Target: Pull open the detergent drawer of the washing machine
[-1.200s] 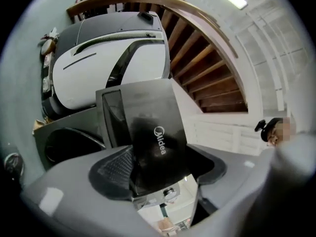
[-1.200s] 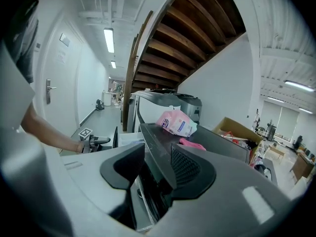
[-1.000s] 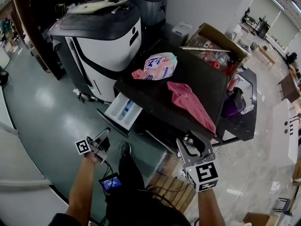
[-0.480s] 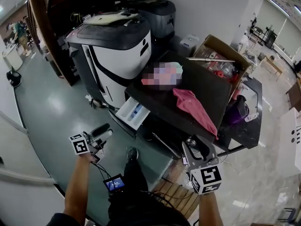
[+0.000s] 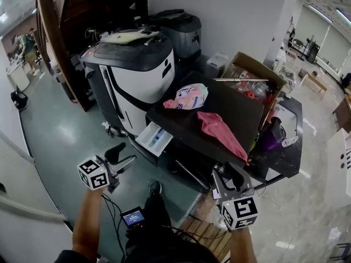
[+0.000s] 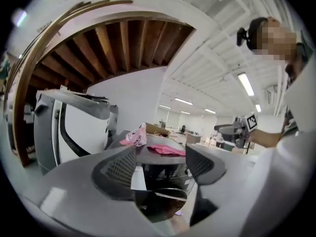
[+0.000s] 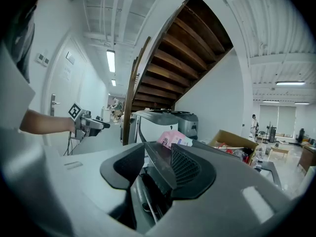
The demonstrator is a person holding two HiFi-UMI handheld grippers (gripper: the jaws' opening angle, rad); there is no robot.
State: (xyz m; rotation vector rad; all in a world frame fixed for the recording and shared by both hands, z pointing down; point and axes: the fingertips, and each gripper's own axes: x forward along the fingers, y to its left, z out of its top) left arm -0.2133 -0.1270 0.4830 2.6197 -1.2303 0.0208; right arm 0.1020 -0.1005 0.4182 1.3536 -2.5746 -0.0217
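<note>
Though open, detergent drawer apart from left gripper; bag print unreadable.

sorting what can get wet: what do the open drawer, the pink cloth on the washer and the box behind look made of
Detergent drawer: likely white moulded plastic, smooth, with stiff straight walls and a blue insert.
Pink cloth: soft matte fabric; it lies crumpled in folds.
Box: brown cardboard, matte, judged by its bent open flaps.
</note>
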